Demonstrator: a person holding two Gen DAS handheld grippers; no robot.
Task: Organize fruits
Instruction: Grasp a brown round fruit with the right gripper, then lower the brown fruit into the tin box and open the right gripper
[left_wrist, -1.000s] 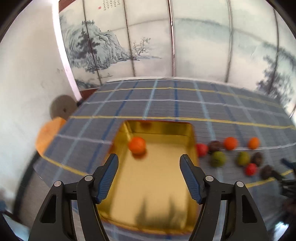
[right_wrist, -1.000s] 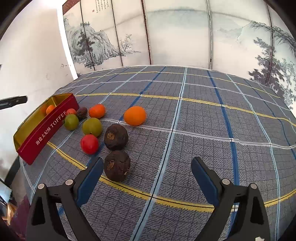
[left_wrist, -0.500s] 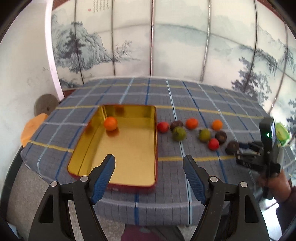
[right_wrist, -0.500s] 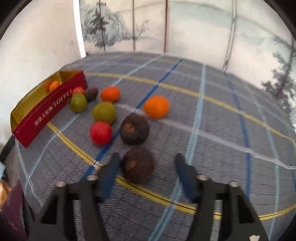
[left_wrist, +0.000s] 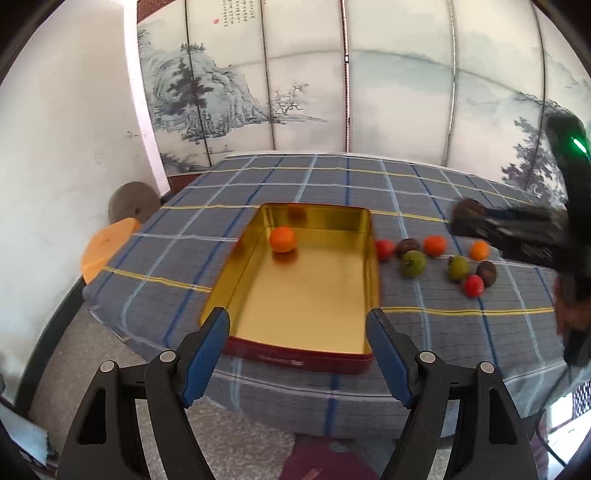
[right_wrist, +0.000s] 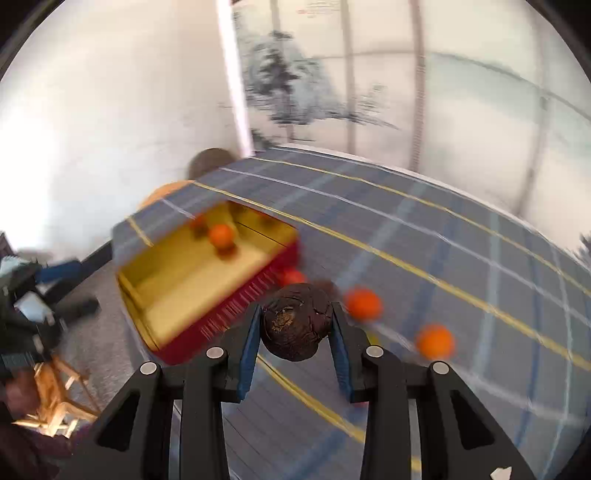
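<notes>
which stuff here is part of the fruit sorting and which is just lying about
Part of the job:
- gold tin
- orange fruit in the tin
- dark brown fruit held by the right gripper
- loose fruits on the cloth

Lying about:
- painted screen
- plaid tablecloth
- orange stool

We are seeing motion blur smearing the tin's red wall at nine o'clock of the dark fruit, which is hiding another fruit behind it.

black-framed left gripper and right gripper, blue pads, silver screws
</notes>
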